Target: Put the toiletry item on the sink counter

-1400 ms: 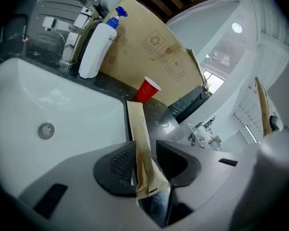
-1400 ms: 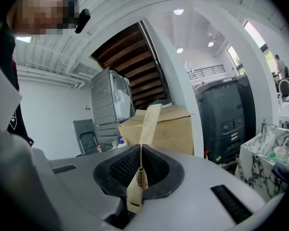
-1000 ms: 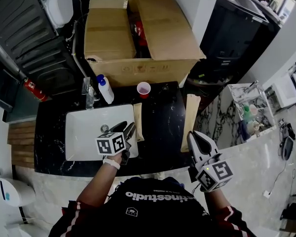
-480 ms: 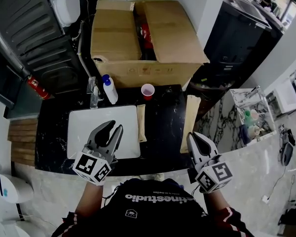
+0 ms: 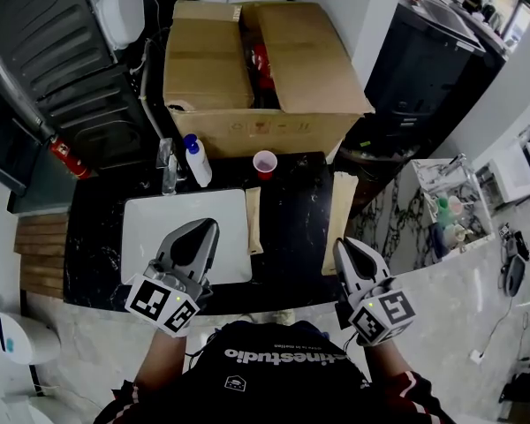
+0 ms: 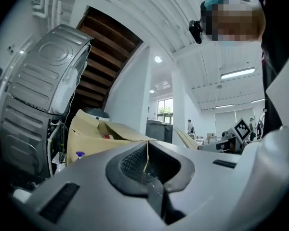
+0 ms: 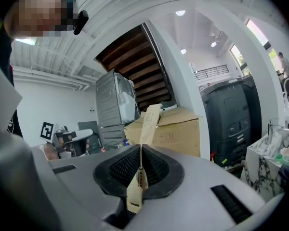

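The toiletry item is a long tan paper packet [image 5: 341, 208]. My right gripper [image 5: 343, 247] is shut on its near end and holds it over the right part of the black sink counter [image 5: 291, 237]. In the right gripper view the packet [image 7: 149, 121] sticks out from between the pads, with the right gripper [image 7: 140, 170] clamped on it. A second tan packet [image 5: 251, 219] lies flat on the counter beside the white basin [image 5: 150, 228]. My left gripper [image 5: 203, 228] hovers over the basin's near edge. Its jaws have just been closing and now meet with nothing between them, and the left gripper [image 6: 147, 177] looks shut.
A pink cup [image 5: 264, 162], a blue-capped white bottle [image 5: 194, 162] and a faucet [image 5: 166, 171] stand at the counter's back. Behind them is an open cardboard box [image 5: 265, 69]. A grey appliance [image 5: 62, 60] is at the left and a dark one [image 5: 433, 51] at the right.
My left gripper has risen from beside the packet lying by the basin, swung left and toward me, and gone from wide open to shut. The right gripper and its packet have stayed put.
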Tool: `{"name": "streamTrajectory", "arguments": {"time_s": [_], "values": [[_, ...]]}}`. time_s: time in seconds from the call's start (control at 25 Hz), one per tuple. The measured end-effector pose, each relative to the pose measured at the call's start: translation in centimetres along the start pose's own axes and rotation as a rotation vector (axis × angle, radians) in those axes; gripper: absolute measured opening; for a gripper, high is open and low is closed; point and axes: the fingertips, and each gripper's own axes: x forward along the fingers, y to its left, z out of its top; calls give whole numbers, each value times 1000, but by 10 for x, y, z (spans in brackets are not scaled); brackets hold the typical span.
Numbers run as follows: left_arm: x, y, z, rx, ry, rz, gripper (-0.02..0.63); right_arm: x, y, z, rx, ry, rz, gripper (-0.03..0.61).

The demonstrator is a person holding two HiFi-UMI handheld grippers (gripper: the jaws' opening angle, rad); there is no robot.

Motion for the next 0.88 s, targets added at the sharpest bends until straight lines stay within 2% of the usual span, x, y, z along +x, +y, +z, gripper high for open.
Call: {"name": "streamTrajectory", "arguments": {"time_s": [0.2,0.52,0.88], "values": [[5,-1,-3,-68,3,-4,15,2,-1,-3,4,12,2,44],[1,-4,-5,-78,-1,-7,15,7,-1,-7,5,26,20,44],[-13,4,-1,-91,-17,18,15,36,-16,-50,59,132,21,44]]}}
